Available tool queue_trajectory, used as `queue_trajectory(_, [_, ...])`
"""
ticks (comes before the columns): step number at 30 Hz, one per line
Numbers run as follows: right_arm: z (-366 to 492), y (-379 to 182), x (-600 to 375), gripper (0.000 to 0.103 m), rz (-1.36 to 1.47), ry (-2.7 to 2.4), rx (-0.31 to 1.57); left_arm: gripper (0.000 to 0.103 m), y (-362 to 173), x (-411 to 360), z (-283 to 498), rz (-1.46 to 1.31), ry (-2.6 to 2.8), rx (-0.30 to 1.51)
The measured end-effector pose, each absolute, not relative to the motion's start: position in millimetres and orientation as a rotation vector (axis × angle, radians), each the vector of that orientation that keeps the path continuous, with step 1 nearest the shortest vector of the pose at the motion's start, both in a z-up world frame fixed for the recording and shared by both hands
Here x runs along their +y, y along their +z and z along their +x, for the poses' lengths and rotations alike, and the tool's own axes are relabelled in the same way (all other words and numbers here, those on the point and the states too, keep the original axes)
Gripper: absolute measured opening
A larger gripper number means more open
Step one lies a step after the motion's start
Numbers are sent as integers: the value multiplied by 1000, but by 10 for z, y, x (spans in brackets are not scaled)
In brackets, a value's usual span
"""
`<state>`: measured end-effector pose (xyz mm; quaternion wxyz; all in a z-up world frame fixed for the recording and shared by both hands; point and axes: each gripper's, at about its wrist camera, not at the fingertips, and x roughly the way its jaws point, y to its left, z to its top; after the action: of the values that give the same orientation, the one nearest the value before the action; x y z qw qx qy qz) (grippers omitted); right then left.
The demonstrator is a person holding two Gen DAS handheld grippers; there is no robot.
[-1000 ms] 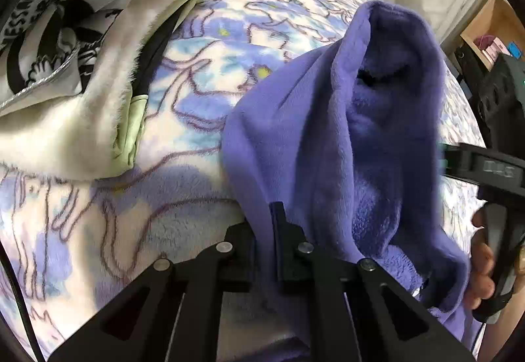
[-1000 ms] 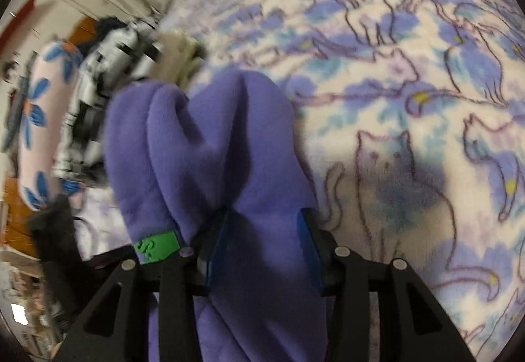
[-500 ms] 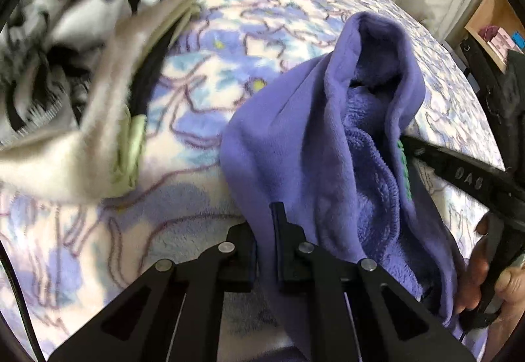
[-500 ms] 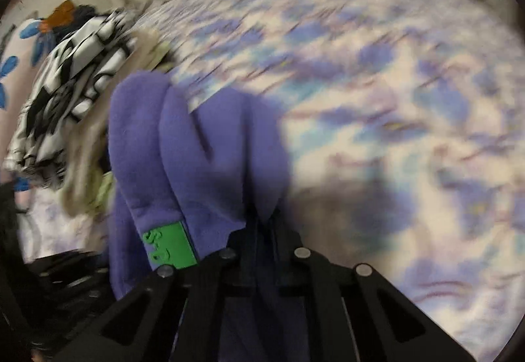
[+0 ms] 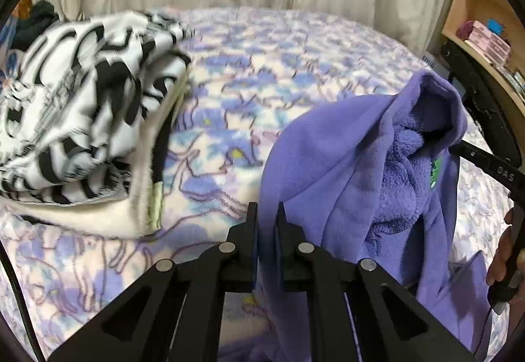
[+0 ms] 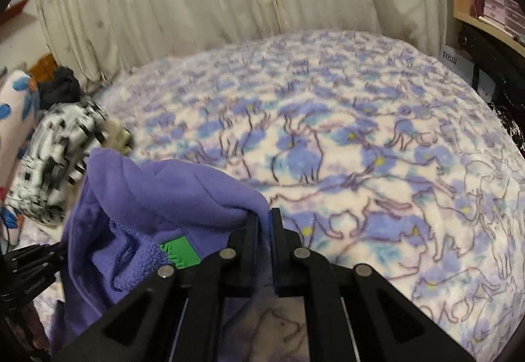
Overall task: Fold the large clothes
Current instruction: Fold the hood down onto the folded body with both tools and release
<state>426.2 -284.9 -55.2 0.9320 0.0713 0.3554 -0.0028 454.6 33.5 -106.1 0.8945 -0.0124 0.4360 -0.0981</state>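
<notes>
I have the purple fleece garment (image 5: 331, 152) pinched at two points and hanging clear above the bed (image 5: 295, 73), so the fold itself looks barely begun. My left gripper (image 5: 266, 217) is clamped together on one edge of the fleece at 6 o'clock in the left wrist view, the cloth draping away toward 3 o'clock, where the other gripper and the hand (image 5: 502, 250) that carries it show at the frame's edge. My right gripper (image 6: 262, 224) is likewise closed on a bunched fold of the same fleece, which spills to 8 o'clock in the right wrist view with its green label (image 6: 179, 251) turned up and its fluffy lining exposed. The garment is crumpled and doubled over on itself between the two grips, not spread flat, and I judge that it must first be opened out and laid on the cat-print blanket before any crease can be made. A black-and-white patterned garment (image 5: 75, 119) lies heaped at 9 o'clock on the bed, over a cream one (image 5: 144, 198); whether that pile counts as folded work or as clothes waiting their turn, I cannot tell. Curtains (image 6: 197, 1) hang behind the bed at 12 o'clock.
</notes>
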Motion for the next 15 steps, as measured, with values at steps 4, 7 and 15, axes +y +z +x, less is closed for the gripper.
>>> queue_trajectory(4, [3603,-281,-2923,5,175,71,629,6,-756,423,4052,-16,-247,818])
queue_trajectory(7, [2914,-145,-2988,5,173,114,577,6,-584,530,3460,-21,-307,777])
queue_trajectory(15, [1550,-728,-3005,10,99,53,844,9,-1214,832,2185,12,-342,1040])
